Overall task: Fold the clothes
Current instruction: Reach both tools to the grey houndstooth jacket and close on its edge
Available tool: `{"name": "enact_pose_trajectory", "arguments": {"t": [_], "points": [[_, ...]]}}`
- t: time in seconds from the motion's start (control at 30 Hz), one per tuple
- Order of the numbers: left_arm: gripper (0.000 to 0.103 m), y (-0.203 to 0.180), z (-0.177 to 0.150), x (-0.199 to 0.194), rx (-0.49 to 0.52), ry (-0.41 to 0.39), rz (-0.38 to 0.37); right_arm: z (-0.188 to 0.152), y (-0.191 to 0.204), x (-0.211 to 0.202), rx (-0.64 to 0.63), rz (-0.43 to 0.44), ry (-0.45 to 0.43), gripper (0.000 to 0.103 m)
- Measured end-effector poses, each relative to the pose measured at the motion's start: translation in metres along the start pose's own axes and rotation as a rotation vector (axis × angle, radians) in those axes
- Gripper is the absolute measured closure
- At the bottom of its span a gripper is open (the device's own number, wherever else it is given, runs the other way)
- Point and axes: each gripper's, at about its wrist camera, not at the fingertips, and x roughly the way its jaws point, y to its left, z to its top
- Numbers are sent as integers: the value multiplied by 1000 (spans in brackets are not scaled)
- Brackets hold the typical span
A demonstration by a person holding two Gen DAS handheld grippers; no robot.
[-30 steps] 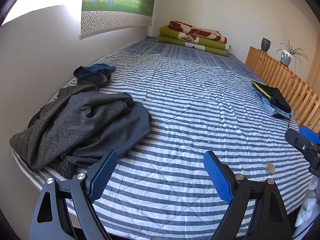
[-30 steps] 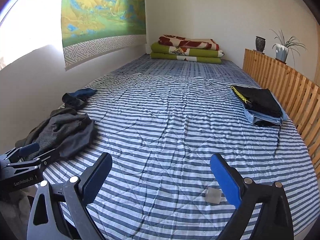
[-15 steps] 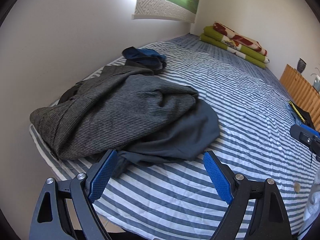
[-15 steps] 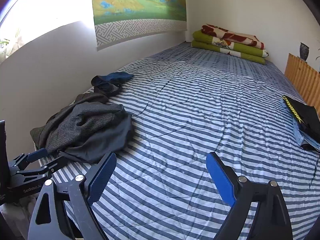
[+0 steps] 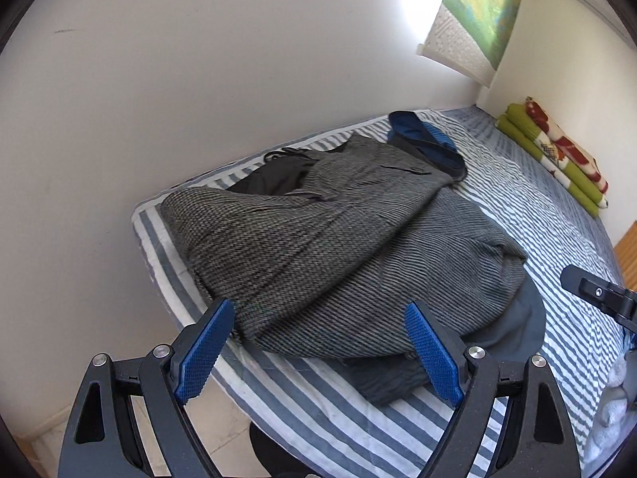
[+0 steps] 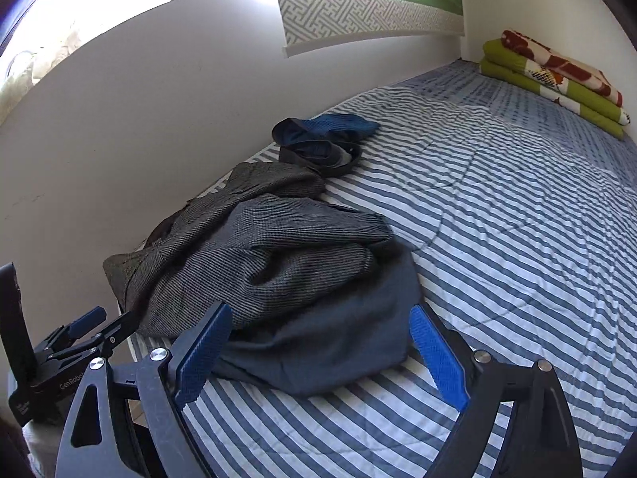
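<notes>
A heap of unfolded clothes is found at the near left corner of a bed covered with a blue-and-white striped quilt (image 6: 517, 239), close against the white wall. The heap is topped by a crumpled grey tweed-weave garment (image 5: 338, 247), beneath which a plain dark grey-blue garment (image 6: 330, 338) is spread; a small bundle of dark blue and black clothing (image 6: 322, 139) is seen just beyond, touching the far edge of the tweed piece in the left wrist view. The left tool (image 5: 318, 354) is held above the near edge of the heap, its blue ribbed pads wide apart and nothing gripped between them. The right tool (image 6: 318, 352) is held just beside it, over the grey-blue garment, jaws likewise wide apart and empty; no contact with the cloth is shown. Each tool is partly visible in the other's view. A folded green blanket with a red-and-white patterned layer (image 6: 557, 75) is stacked at the far end of the bed. A green landscape wall hanging with a grey key-pattern border (image 6: 370, 8) is mounted on the wall above.
</notes>
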Motion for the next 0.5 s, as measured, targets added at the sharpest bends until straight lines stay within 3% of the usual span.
{"name": "enact_pose_trajectory", "arguments": {"t": [0.23,0.4,0.47,0.5], "points": [[13,37,11,39,-99,50,37,27,27,71,28,26,99,14],[17,46,19,62,-145,68,3,37,34,106,93,73,161,15],[29,41,22,62,-135,53,-6,38,40,115,87,75,172,28],[40,39,23,62,-126,44,-13,37,44,118,76,70,189,46]]}}
